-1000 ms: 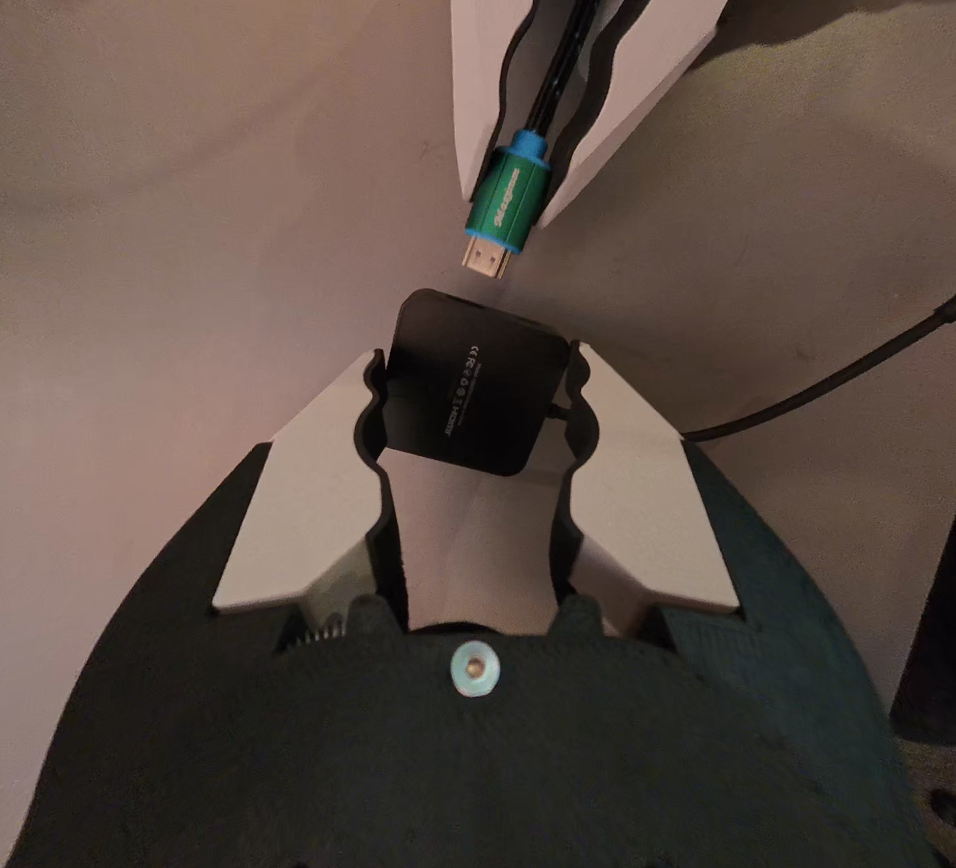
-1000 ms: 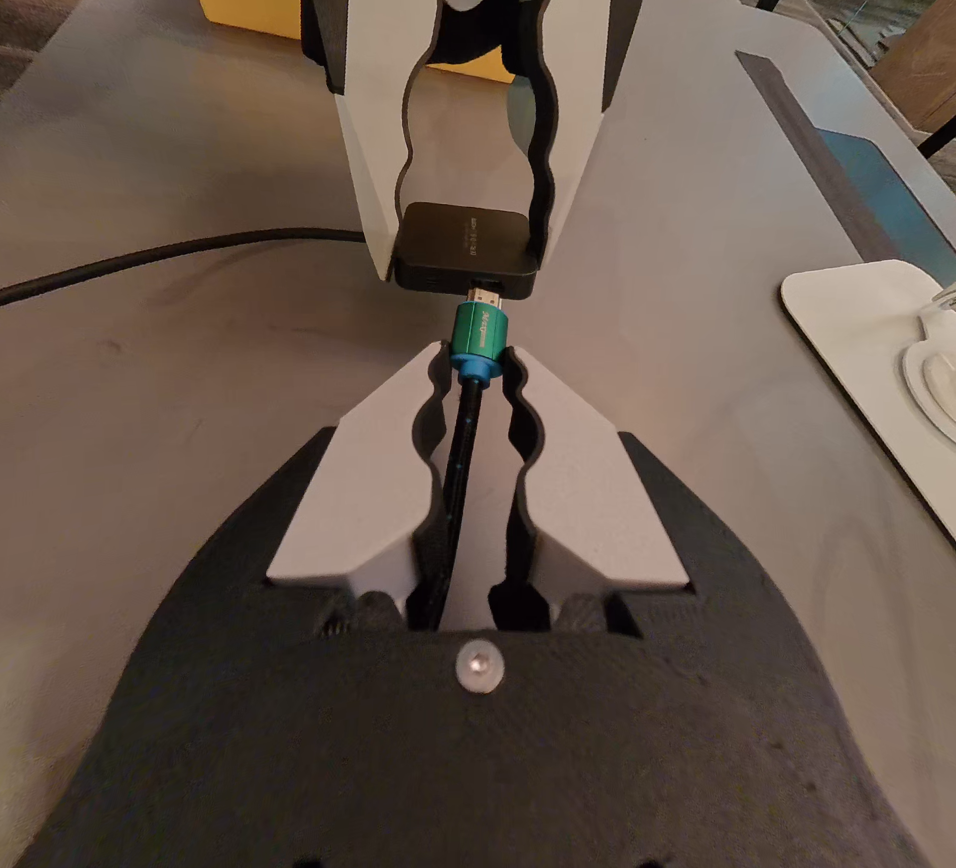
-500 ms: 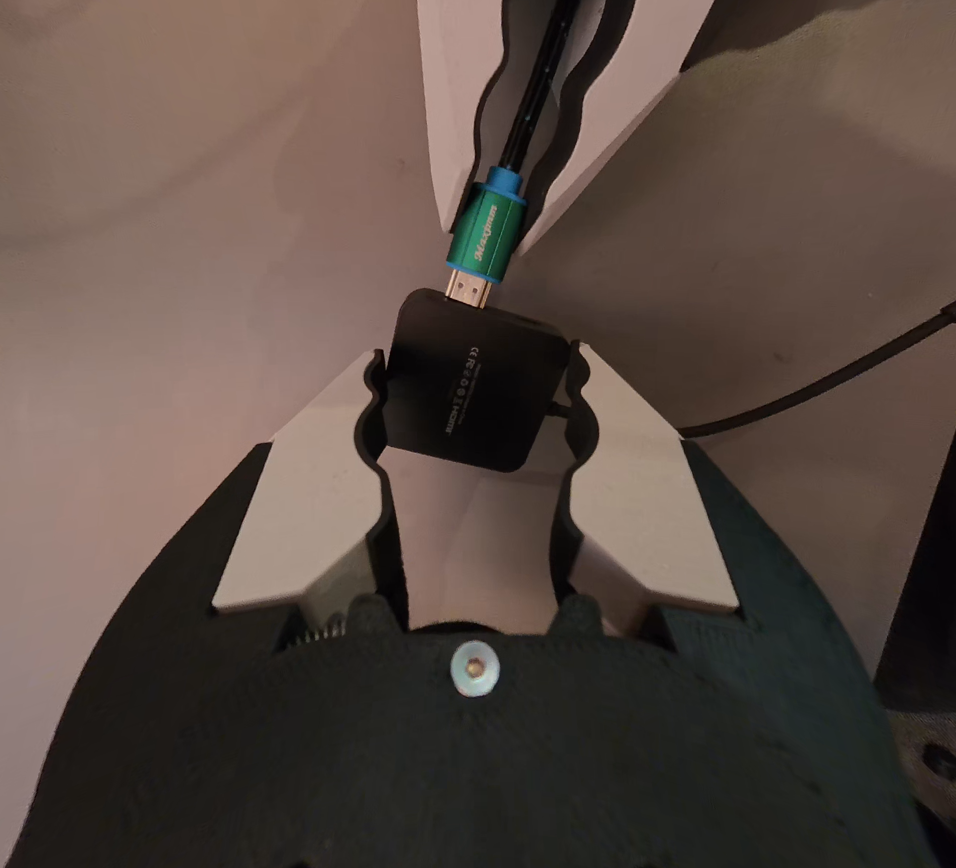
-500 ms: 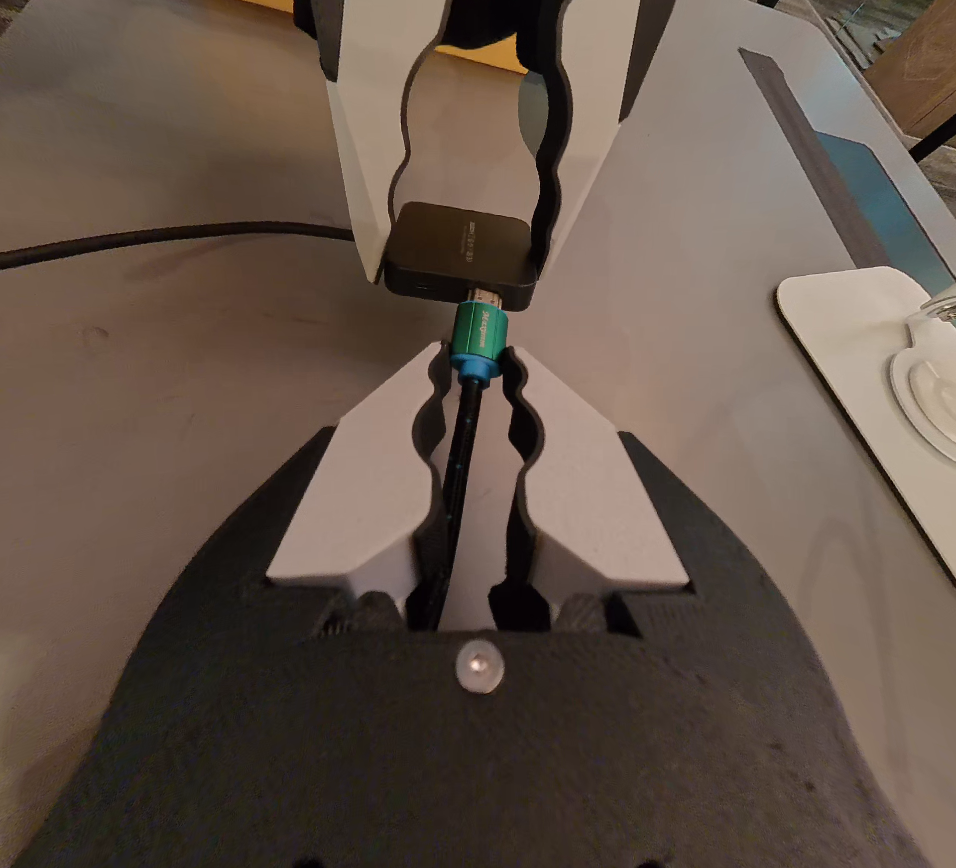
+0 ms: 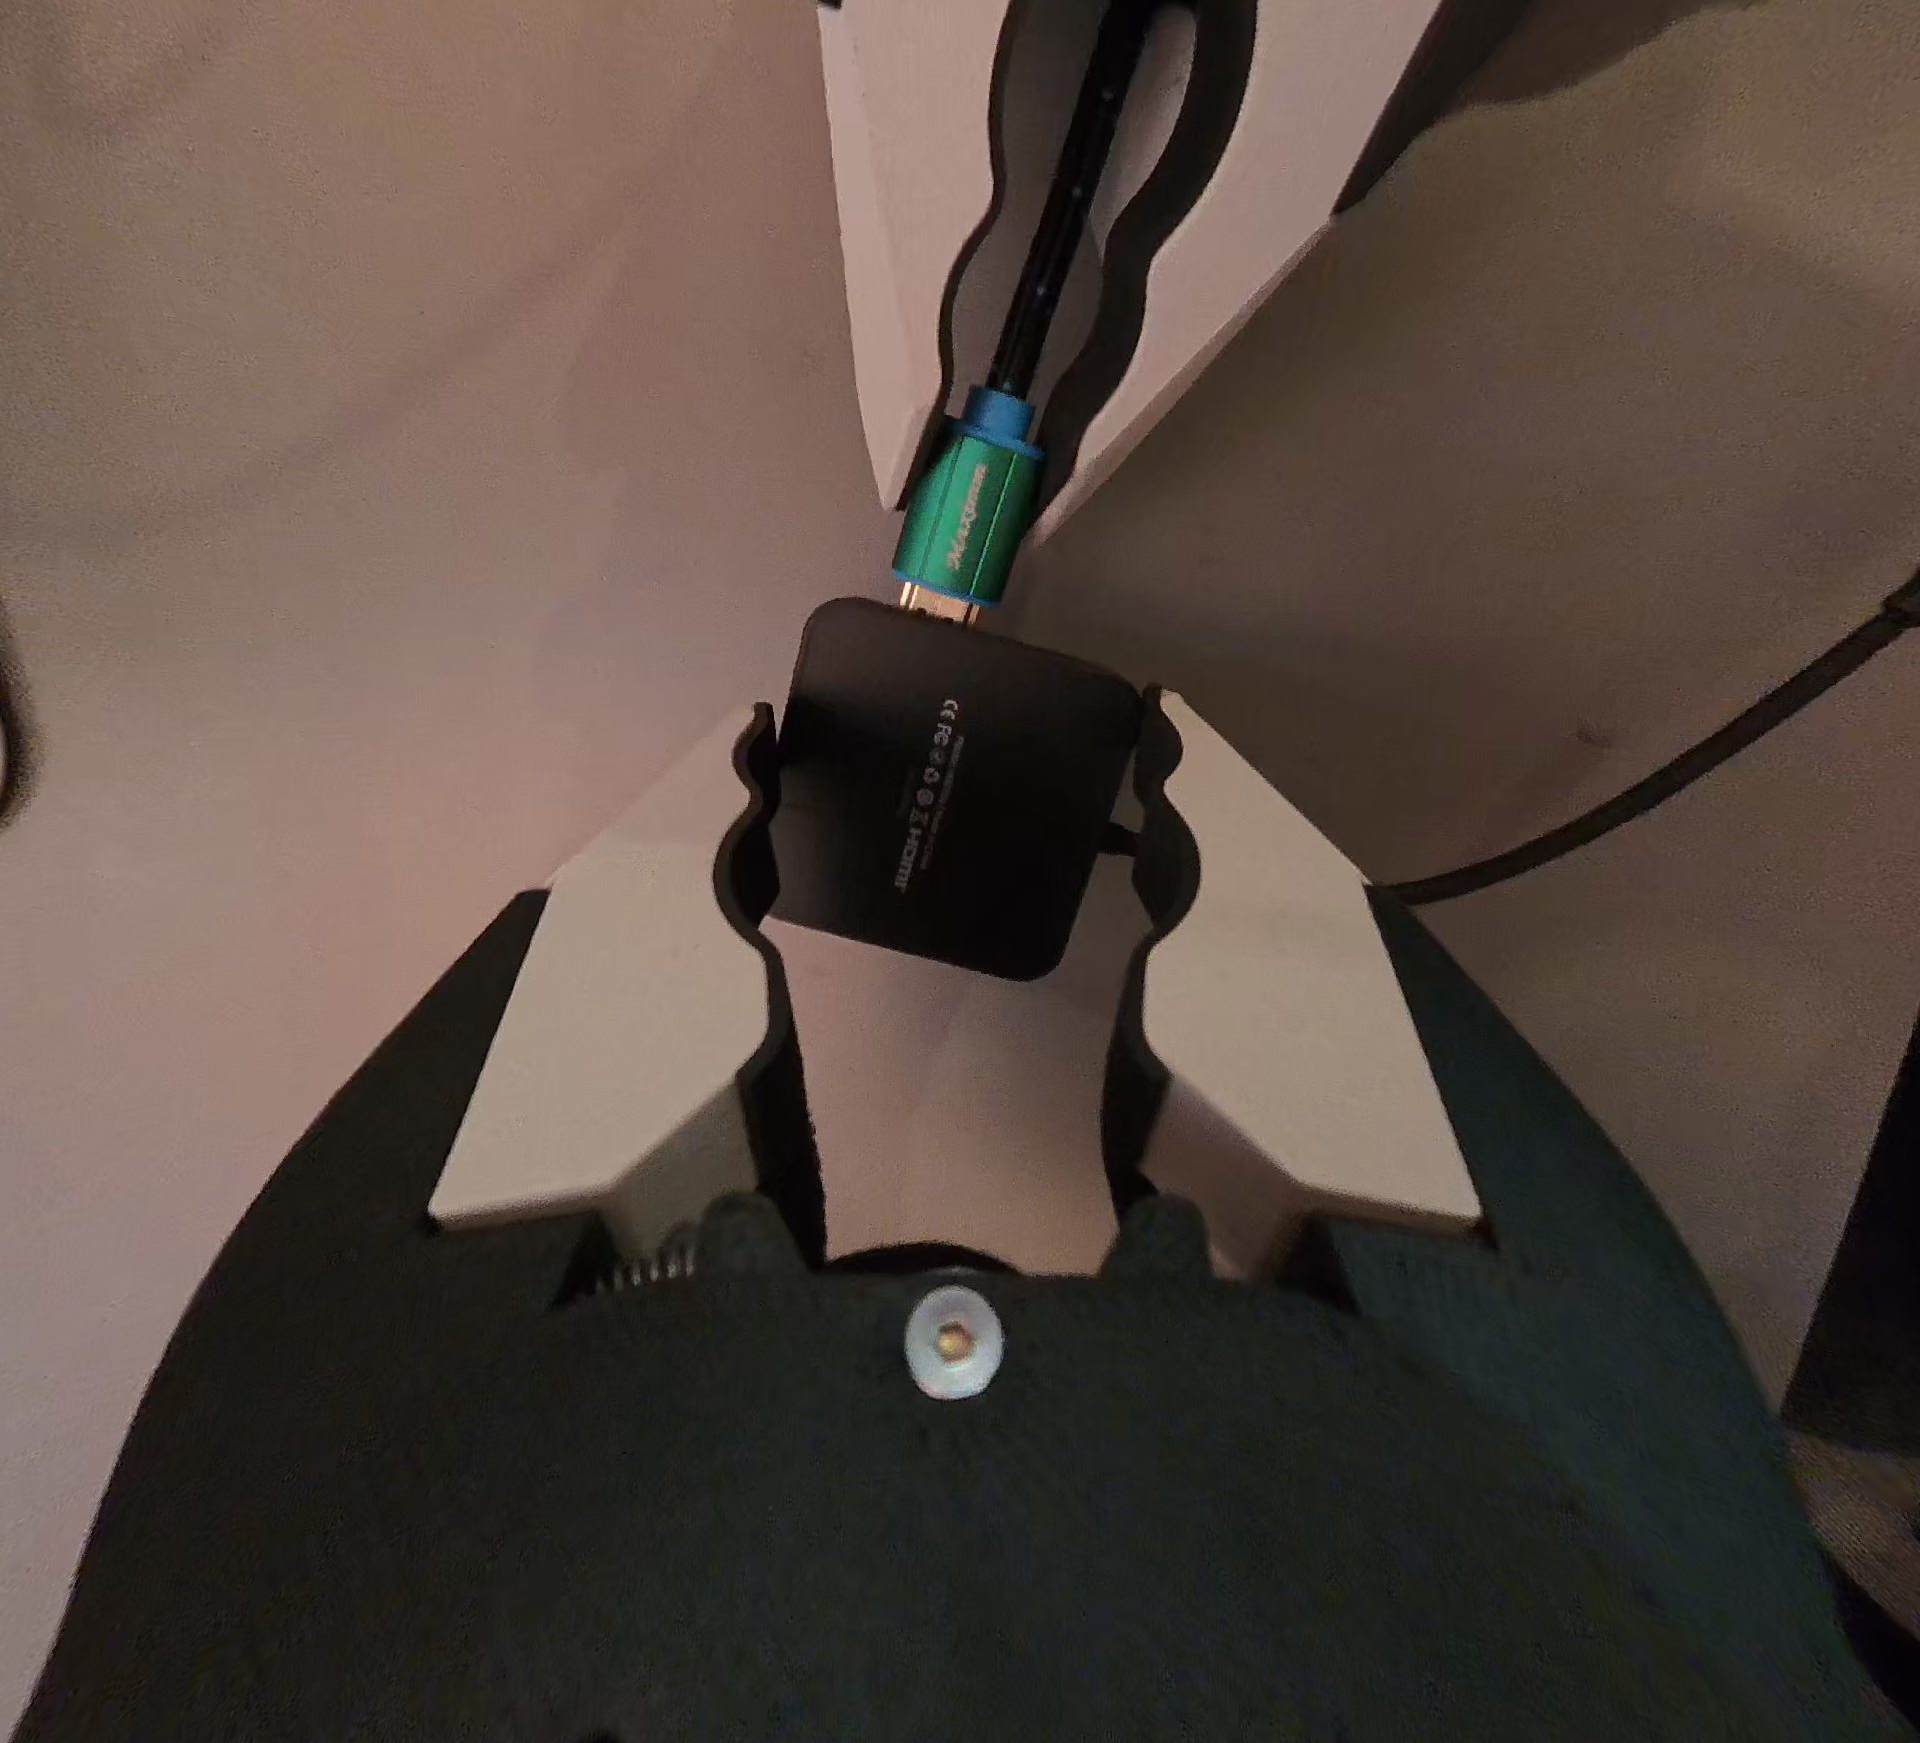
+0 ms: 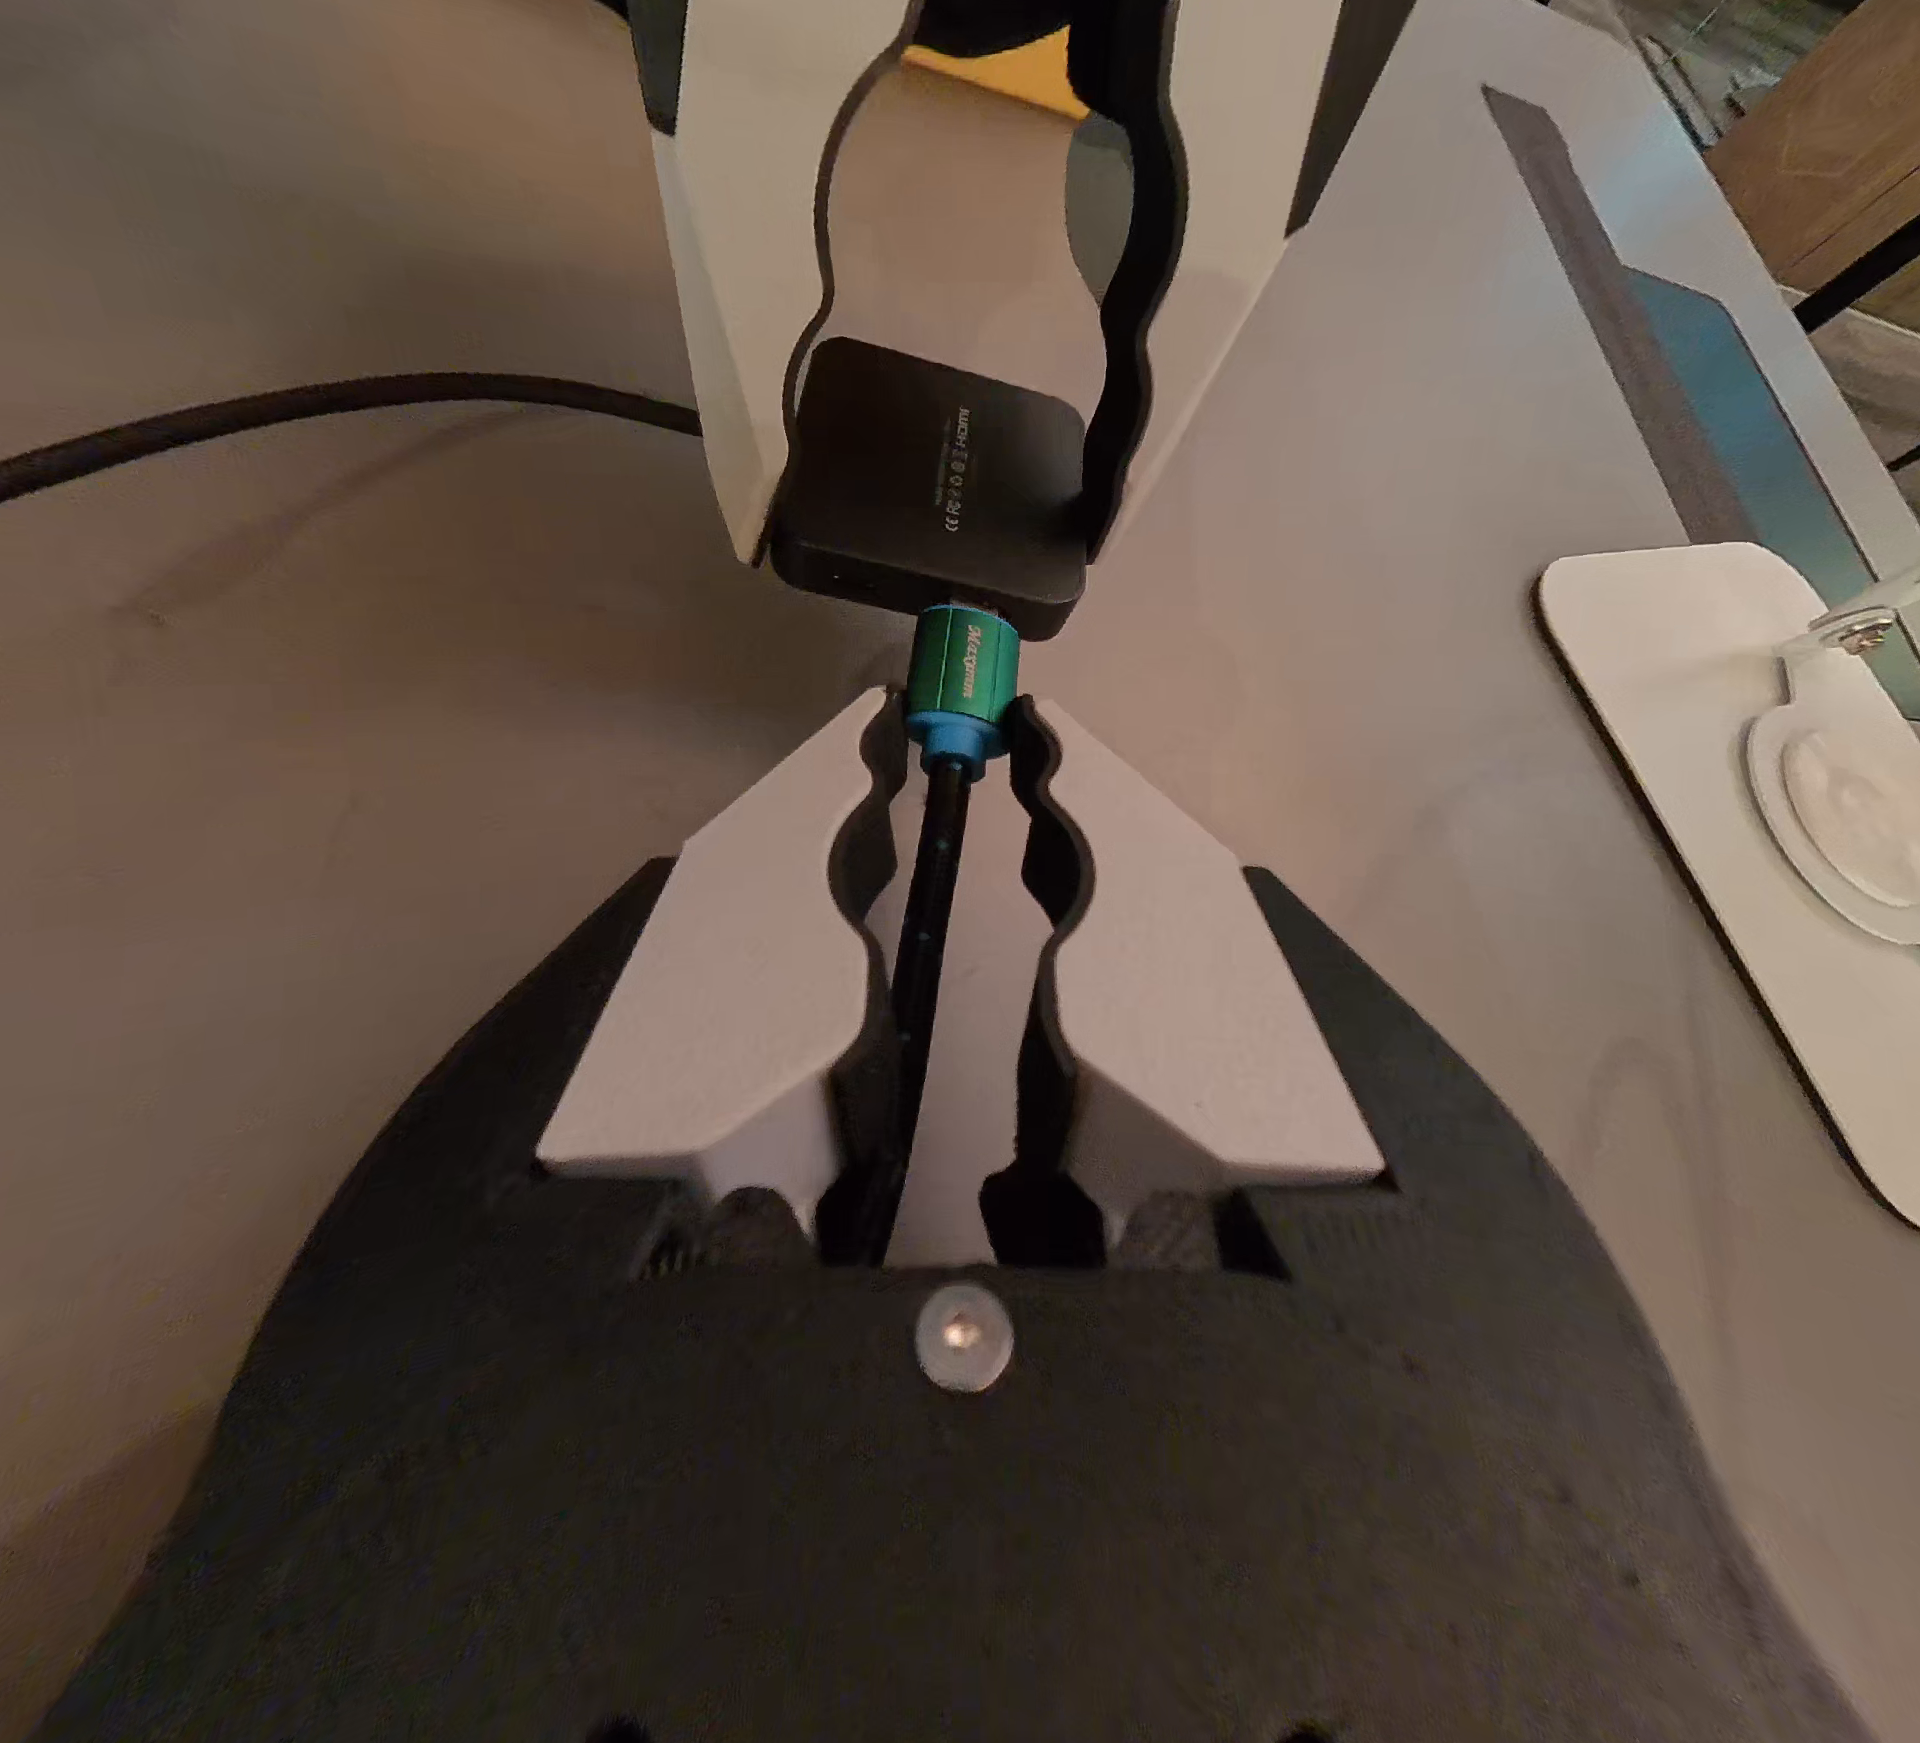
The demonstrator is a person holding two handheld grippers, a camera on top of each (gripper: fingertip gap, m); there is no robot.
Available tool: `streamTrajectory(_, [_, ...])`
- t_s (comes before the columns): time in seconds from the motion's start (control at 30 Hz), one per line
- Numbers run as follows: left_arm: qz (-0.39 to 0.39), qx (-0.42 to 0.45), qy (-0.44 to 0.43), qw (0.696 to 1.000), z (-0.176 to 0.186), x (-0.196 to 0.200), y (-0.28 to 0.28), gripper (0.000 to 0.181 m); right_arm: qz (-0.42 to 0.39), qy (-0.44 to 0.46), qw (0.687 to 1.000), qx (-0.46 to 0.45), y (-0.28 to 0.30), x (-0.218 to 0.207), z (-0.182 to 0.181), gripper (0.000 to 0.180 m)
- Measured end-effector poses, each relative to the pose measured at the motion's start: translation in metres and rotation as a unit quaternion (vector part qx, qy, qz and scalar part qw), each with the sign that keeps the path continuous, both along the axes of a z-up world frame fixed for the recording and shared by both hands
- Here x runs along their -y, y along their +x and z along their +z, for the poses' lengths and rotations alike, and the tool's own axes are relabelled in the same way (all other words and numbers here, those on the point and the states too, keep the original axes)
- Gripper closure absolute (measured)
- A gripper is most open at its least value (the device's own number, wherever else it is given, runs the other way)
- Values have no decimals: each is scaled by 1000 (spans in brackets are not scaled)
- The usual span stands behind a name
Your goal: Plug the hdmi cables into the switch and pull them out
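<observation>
Left gripper (image 5: 961,758) clamps black HDMI switch (image 5: 951,820) by side edges above table (image 6: 312,758). Right gripper (image 6: 956,722) pinches green HDMI plug (image 6: 958,667), tip entering port. Switch light, smooth, likely slippery; plug shell rigid, best hold.

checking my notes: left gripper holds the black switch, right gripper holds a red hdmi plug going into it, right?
Not quite: the plug is green with a blue collar, not red, as the right wrist view shows. The left gripper does hold the black switch, and the right gripper the plug.

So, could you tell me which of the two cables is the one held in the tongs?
The braided cable with the green plug, gripped by the right tongs at the switch. The plain black cable lies loose on the table.
</observation>
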State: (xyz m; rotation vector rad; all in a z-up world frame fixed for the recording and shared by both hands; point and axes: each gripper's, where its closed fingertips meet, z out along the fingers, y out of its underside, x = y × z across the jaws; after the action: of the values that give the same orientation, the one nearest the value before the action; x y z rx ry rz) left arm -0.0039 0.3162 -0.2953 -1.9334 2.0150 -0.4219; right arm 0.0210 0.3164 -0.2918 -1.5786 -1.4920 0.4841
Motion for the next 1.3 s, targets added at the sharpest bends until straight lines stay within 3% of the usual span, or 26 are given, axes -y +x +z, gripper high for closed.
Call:
streamTrajectory(0.37, [-7, 35, 22, 999, 21, -2, 10, 118, -1, 6, 998, -56, 3, -3, 19, 163])
streamTrajectory(1.3, [-60, 58, 51, 995, 39, 20, 15, 121, 71, 30, 994, -78, 2, 13, 35, 163])
